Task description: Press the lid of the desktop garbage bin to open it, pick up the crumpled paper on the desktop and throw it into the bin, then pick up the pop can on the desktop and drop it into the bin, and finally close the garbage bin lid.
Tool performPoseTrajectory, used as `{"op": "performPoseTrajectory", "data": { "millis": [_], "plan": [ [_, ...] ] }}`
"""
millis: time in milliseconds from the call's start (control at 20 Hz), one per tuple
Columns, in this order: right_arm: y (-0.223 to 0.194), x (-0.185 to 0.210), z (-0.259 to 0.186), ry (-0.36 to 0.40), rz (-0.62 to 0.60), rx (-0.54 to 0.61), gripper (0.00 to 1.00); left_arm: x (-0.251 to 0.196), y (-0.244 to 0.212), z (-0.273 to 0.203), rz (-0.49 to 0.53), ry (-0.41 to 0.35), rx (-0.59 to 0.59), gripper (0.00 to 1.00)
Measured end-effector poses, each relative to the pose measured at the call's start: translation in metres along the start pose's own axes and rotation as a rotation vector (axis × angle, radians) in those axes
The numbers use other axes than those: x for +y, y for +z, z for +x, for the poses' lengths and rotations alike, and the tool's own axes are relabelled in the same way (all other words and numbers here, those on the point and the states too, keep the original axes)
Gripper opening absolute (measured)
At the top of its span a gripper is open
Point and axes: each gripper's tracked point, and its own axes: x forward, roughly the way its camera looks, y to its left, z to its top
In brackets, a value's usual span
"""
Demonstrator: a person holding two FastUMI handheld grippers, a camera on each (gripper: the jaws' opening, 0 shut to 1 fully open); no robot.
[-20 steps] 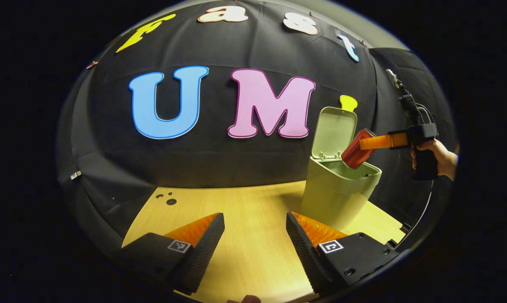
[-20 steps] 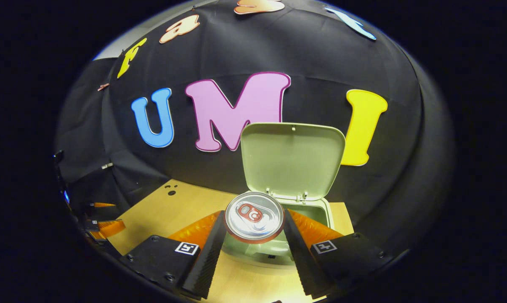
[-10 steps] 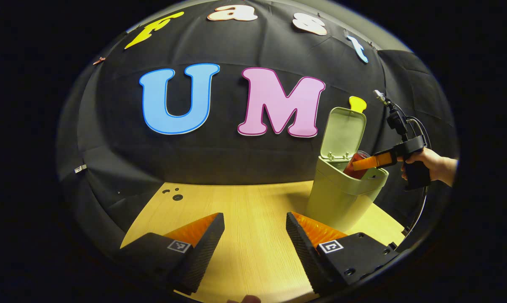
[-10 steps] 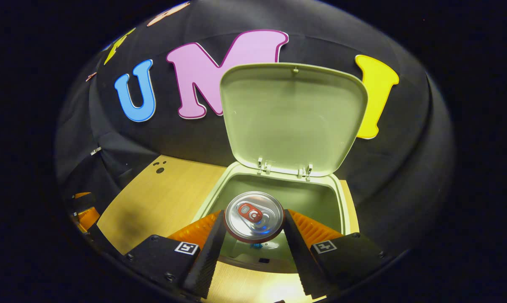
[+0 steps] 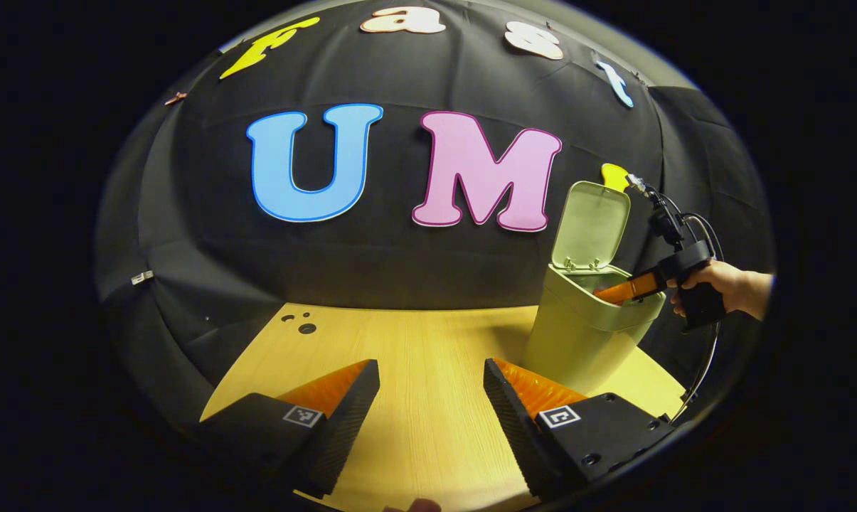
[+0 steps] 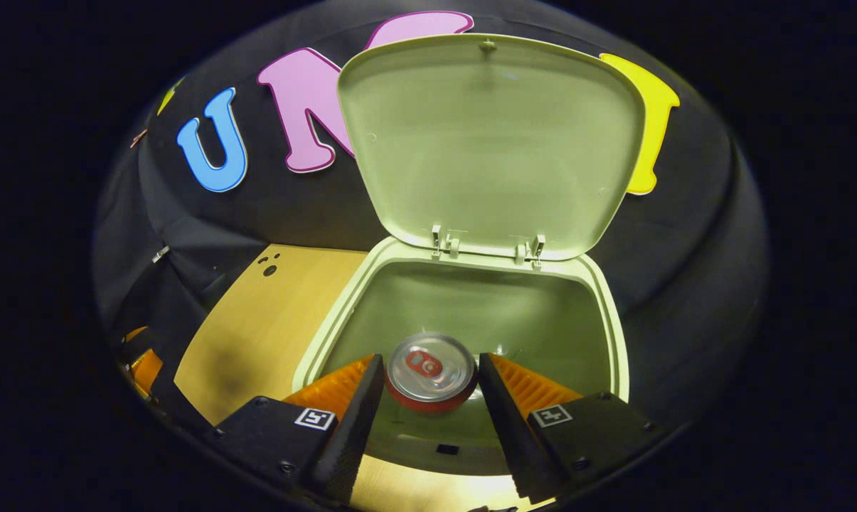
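Can [image 6: 430, 371] sits between the right gripper [image 6: 428, 387] fingers, end-on, inside the bin [image 6: 464, 313] mouth below its raised lid [image 6: 492, 142]; whether they grip it, I can't tell. Left gripper [image 5: 428, 409] waits open over the table [image 5: 414, 355].

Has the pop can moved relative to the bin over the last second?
Yes. The pop can has gone down: a second ago it was above the garbage bin's rim; now it sits inside the opening, between the right hand-held gripper's fingers.
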Motion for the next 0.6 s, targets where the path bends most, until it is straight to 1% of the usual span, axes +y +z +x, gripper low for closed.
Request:
{"op": "performPoseTrajectory", "data": {
  "millis": [150,350,500,600],
  "plan": [
    [0.000,0.000,0.000,0.002,0.009,0.001,0.84,0.000,0.000,-0.001,0.001,0.004,0.000,0.94],
    [0.008,-0.001,-0.006,0.002,0.016,-0.043,0.87,0.000,0.000,0.000,0.004,0.000,0.004,0.95],
    [0.020,0.002,-0.029,0.009,0.030,-0.110,0.87,-0.001,-0.001,0.000,0.007,-0.014,0.007,0.95],
    [0.038,0.006,-0.044,0.029,0.044,-0.194,0.87,-0.003,0.000,0.001,0.012,-0.027,0.006,0.94]
  ]
}}
